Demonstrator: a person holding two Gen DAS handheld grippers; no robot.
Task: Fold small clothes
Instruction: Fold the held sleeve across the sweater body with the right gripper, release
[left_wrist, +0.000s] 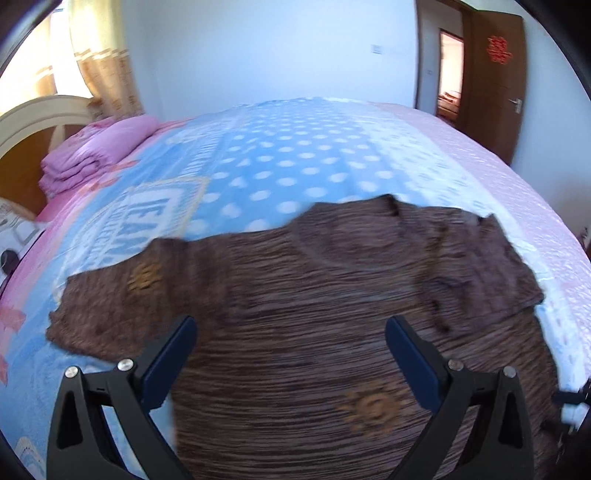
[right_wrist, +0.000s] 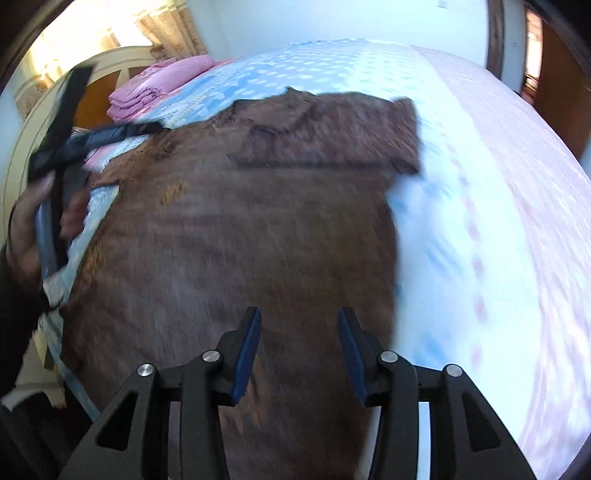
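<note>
Brown shirt (left_wrist: 314, 314) flat on bed (left_wrist: 258, 155), beneath both spread fingers (right_wrist: 251, 354)

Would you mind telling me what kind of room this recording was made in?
Most likely a home bedroom: a brown shirt lies spread on a bed with a headboard, folded pink bedding beside it, a curtained window and a wooden door.
</note>
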